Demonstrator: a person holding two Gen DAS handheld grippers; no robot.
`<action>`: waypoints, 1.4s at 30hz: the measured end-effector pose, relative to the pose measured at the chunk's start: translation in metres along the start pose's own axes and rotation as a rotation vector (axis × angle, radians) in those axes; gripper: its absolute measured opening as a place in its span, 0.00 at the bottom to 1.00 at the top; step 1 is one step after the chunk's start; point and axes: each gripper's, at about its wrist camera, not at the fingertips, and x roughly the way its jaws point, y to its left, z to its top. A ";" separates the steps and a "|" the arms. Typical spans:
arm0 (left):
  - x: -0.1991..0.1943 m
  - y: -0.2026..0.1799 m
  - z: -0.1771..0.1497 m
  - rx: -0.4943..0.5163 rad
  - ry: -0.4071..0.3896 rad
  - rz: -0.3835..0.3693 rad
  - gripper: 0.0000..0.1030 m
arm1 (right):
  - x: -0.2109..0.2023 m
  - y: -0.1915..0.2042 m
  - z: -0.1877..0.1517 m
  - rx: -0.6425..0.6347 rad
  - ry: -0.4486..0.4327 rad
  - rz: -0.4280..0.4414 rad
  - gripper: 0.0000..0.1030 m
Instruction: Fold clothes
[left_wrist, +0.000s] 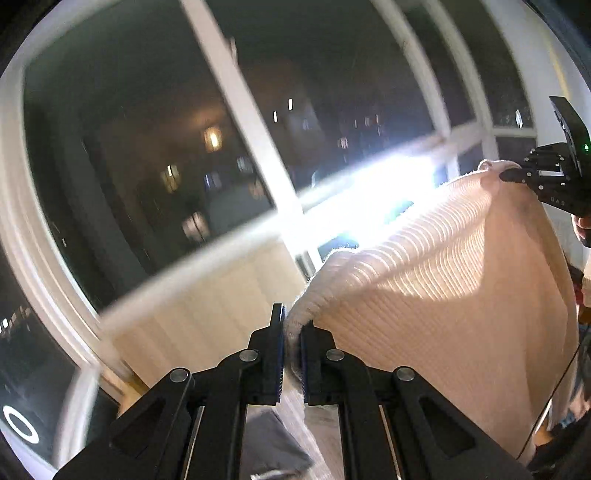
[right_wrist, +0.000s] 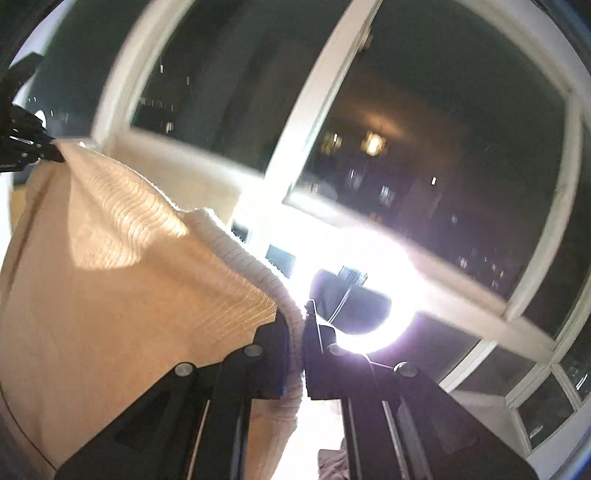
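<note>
Clamped between the left gripper's (left_wrist: 291, 354) jaws is one ribbed corner of the cream sweater (left_wrist: 443, 288); across it, the right gripper (right_wrist: 295, 354) pinches the other corner, so the knit hangs stretched in the air between them, probably to spread it flat for folding. Behind: dark window (left_wrist: 147, 147), glaring lamp (right_wrist: 369, 295). Nothing blocks the cloth.

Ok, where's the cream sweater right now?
The cream sweater hangs stretched between the left gripper and right gripper, each clamped on its ribbed edge, before the dark window.
</note>
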 end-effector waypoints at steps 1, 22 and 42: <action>0.032 0.001 -0.007 0.000 0.048 0.000 0.07 | 0.035 0.008 -0.010 -0.006 0.046 0.004 0.09; 0.335 -0.041 -0.290 -0.372 0.716 -0.196 0.39 | 0.237 0.075 -0.287 0.358 0.662 0.283 0.58; 0.335 -0.035 -0.264 -0.261 0.649 -0.045 0.07 | 0.235 0.035 -0.236 0.195 0.592 0.168 0.06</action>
